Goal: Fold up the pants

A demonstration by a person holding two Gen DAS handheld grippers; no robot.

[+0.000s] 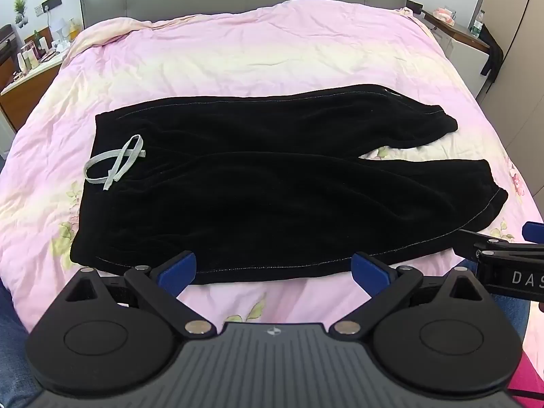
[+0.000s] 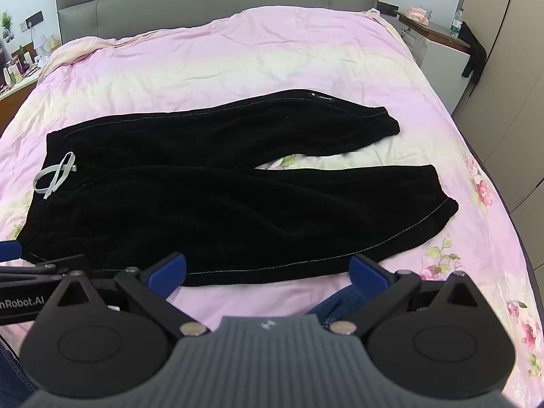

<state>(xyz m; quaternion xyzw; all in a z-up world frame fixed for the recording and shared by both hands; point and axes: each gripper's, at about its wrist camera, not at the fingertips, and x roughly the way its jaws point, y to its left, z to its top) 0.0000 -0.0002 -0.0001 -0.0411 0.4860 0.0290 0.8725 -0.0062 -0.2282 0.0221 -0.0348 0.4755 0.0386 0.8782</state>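
**Pants lie crosswise ahead of both spread grippers**

Left wrist view: the black pants (image 1: 272,183) lie flat on the pink floral quilt (image 1: 238,57) of the bed, their long axis running left to right across the view. The waistband, with its grey drawstring (image 1: 115,163), is at the left; the two leg cuffs reach to the right, slightly parted. The left gripper (image 1: 273,270) hangs just short of the near side seam, jaws spread wide with nothing between them. It faces the waist half of the near leg. Part of the right gripper (image 1: 503,255) shows at the right edge, close to the near cuff.

Right wrist view: the pants (image 2: 217,197) again lie crosswise, just beyond the gripper. The right gripper (image 2: 268,270) has its jaws spread and empty, and faces the middle of the near leg, nearer the cuff end. The left gripper (image 2: 34,265) enters at the left edge, beside the waist corner. A first fold likely starts from this near edge, left at the waist, right at the cuff.
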